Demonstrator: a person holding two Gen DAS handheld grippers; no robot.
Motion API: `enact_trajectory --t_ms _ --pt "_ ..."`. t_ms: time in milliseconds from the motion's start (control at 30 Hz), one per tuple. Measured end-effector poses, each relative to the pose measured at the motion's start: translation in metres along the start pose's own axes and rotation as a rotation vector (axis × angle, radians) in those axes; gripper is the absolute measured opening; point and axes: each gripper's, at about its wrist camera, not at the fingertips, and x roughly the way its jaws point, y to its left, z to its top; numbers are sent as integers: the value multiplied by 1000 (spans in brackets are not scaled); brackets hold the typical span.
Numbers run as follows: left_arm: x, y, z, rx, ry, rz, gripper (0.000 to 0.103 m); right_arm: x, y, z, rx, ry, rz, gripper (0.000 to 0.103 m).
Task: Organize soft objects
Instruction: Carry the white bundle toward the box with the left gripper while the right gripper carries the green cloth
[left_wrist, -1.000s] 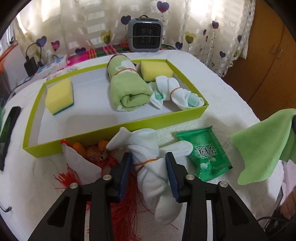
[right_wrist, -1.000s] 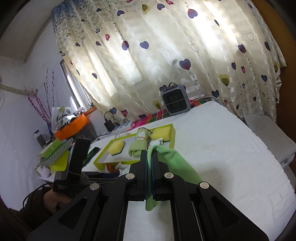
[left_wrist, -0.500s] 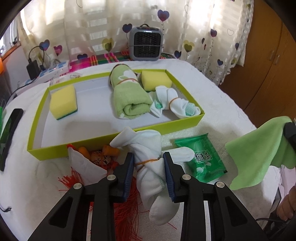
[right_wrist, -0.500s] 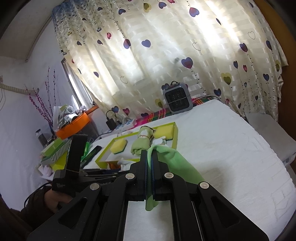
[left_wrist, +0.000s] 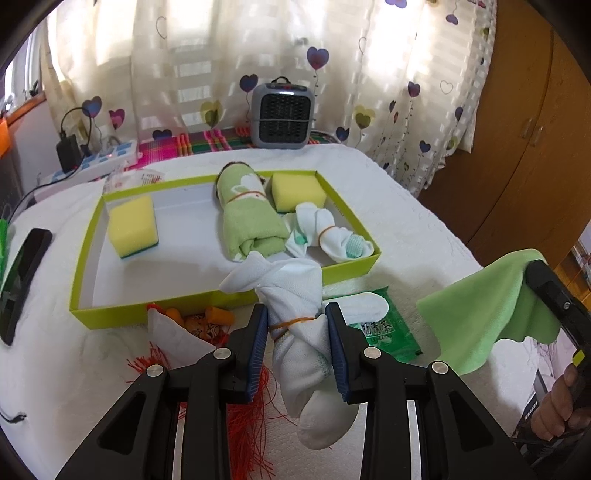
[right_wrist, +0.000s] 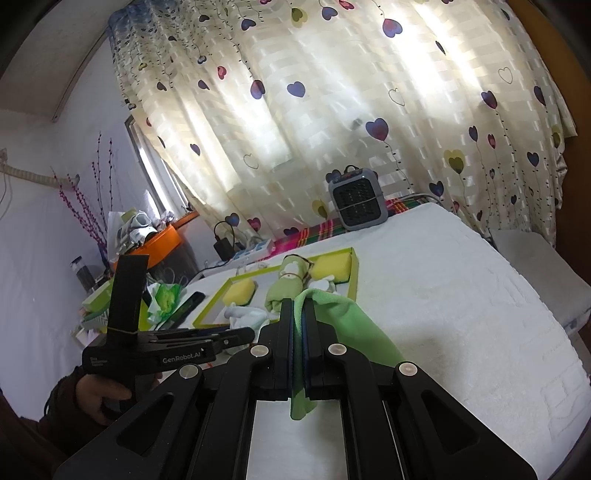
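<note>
1. My left gripper (left_wrist: 297, 347): jaws part open, both blue pads pressed on a white sock bundle (left_wrist: 295, 314) tied w/ an orange rubber band. Bundle is clamped at the band, toe end hanging below the pads, other end flaring above them.
2. Bundle sits in front of the near wall of the green tray (left_wrist: 92, 236), seen over its rim. Can't tell if any part of it touches the bedcover.
3. My right gripper (right_wrist: 297, 317): jaws fully closed, pinching a green cloth (right_wrist: 343, 321) by its edge. Cloth drapes to the right of the fingers; a strip hangs below between them.
4. From the left wrist cam the cloth (left_wrist: 487, 310) hangs in the air at right, well apart from the tray, clear of the bed.
5. Tray contents: yellow sponge (left_wrist: 133, 225) at left; rolled green towel (left_wrist: 251, 218) in the middle, banded; second yellow sponge (left_wrist: 297, 188) at the back right corner; another white sock bundle (left_wrist: 325, 236) at right, beside the towel.
6. Outside the tray, on the white bedcover (left_wrist: 406, 229): green wipes packet (left_wrist: 388, 328) just right of my left fingers, partly under the held bundle; orange-and-white toy w/ red tassel strings (left_wrist: 192, 325) to the left, against the tray's near wall.
7. Bkgd: small grey heater (left_wrist: 283, 114) at the head of the bed, heart-print curtain (right_wrist: 332, 110) behind. Black phone (left_wrist: 22, 266) at far left edge.
</note>
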Motion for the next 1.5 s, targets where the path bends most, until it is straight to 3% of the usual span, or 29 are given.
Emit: enact_trajectory --t_ms 600,1033,1500 --pt "-40 6 19 -21 -91 -29 30 6 21 23 -65 -36 29 4" --pt "-47 32 30 -42 -116 54 30 31 40 46 -139 -26 59 4" --pt "-33 74 39 -92 -105 119 30 89 52 64 -194 44 84 4"
